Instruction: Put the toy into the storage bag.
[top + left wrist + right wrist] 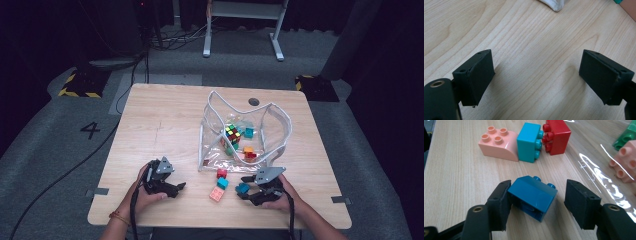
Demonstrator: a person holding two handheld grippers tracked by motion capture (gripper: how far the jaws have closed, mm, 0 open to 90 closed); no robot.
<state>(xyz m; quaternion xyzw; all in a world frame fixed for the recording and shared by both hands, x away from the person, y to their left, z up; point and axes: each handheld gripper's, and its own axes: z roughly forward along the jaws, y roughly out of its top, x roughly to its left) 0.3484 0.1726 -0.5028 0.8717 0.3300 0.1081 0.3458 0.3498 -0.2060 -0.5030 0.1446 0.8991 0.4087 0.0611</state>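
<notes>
Forearms come in from the near edge of the worktop [150,120], each hand gripping a black tool. On the near left, the left gripper [176,188] rests low on the bare wood; in the left gripper view its jaws stand wide apart with nothing but wood grain between them.

On the near right, the right gripper [243,188] lies over a dark blue brick [532,196]. In the right gripper view that brick sits tilted on the wood between the jaws, studs pointing away. One jaw's pad touches the brick's corner, while the other stands clear of it with a gap of wood showing, so the brick is not clamped; the jaws are partly open around it.

Just beyond, three more bricks lie in a short row: a peach brick [497,143] with a curved side, a turquoise brick [529,142] touching it, and a red brick [557,137] meeting the turquoise one stud to stud.

Farther back, past the middle of the worktop, a clear plastic bag [272,132] with white piping stands open. Inside it are a colourful puzzle cube [232,133] and several other bricks, among them orange, red and teal ones.
</notes>
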